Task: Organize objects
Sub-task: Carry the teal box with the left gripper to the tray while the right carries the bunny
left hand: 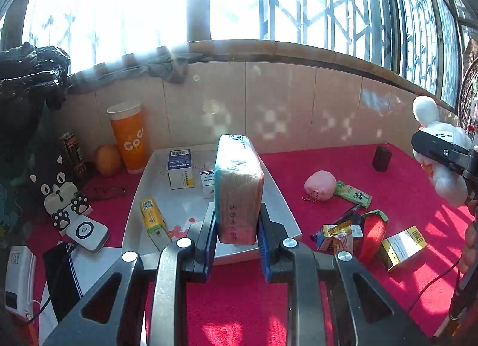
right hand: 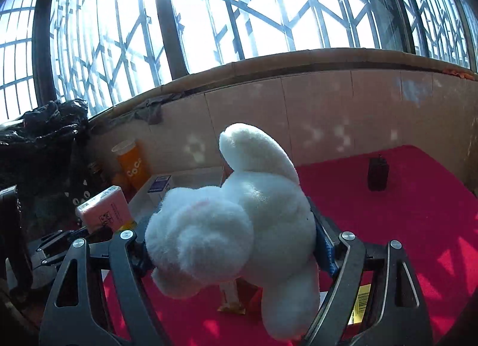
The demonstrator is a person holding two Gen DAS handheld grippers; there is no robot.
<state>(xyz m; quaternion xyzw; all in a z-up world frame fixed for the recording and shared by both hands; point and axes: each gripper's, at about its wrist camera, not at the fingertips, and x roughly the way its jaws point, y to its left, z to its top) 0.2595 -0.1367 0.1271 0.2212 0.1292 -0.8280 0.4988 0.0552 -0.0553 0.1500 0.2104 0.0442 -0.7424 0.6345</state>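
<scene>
White plush toy (right hand: 236, 220) between right tongs (right hand: 233, 244)

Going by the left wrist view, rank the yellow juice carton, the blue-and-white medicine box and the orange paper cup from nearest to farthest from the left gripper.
1. Yellow juice carton, on the tray's near left.
2. Blue-and-white medicine box, mid-tray, farther back.
3. Orange paper cup, beyond the tray, by the wall.

Barred window (left hand: 328, 2) above a tiled wall (left hand: 283, 100); black bag (left hand: 30, 71) at left.
</scene>
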